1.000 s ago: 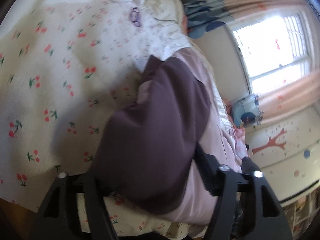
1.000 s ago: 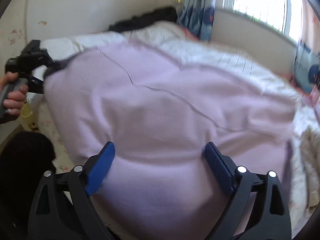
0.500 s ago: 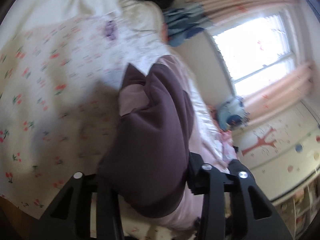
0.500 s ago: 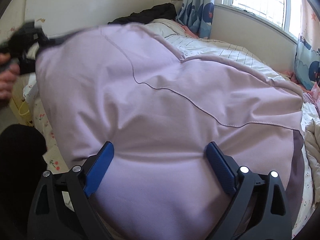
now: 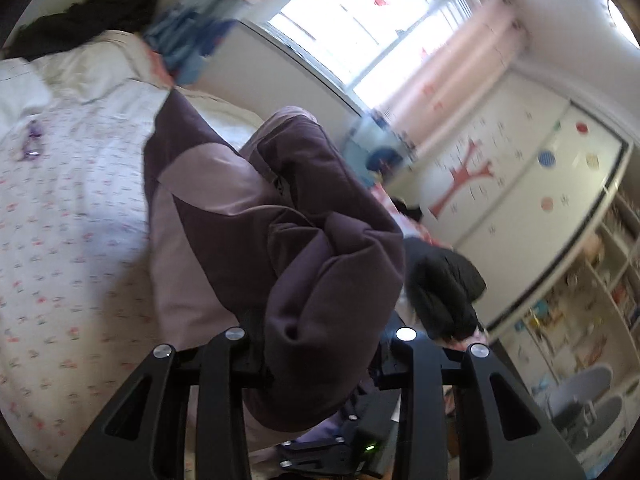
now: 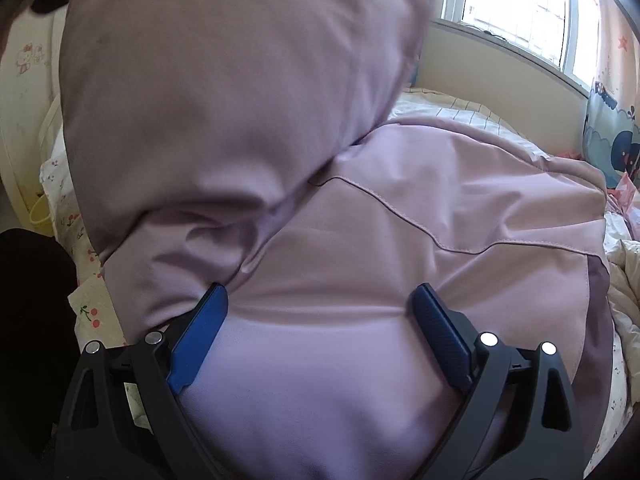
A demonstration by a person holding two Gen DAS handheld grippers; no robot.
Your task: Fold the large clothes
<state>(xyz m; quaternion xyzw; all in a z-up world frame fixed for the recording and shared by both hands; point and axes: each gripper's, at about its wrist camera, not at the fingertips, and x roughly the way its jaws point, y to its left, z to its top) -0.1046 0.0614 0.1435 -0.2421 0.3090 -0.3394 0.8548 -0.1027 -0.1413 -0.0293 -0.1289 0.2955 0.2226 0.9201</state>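
A large lilac jacket with dark purple lining [image 5: 312, 264] lies on the bed. My left gripper [image 5: 320, 332] is shut on a bunched dark purple fold of it, lifted above the cherry-print sheet [image 5: 64, 216]. In the right wrist view the lilac outer side of the jacket [image 6: 360, 280] fills the frame; one part is raised and folded over at the upper left. My right gripper [image 6: 320, 316] has its blue pads [image 6: 200, 328] wide apart, with jacket cloth bulging between them; the fingertips press into the cloth.
A window [image 5: 360, 28] with pink curtains is beyond the bed. A white wardrobe [image 5: 520, 168] with tree stickers stands at the right. A dark garment [image 5: 444, 288] lies near the bed's edge. A black garment [image 5: 80, 28] lies by the pillows.
My left gripper has lifted its jacket fold and swung toward the window side. In the right wrist view the jacket's left part has risen and folded over toward the middle.
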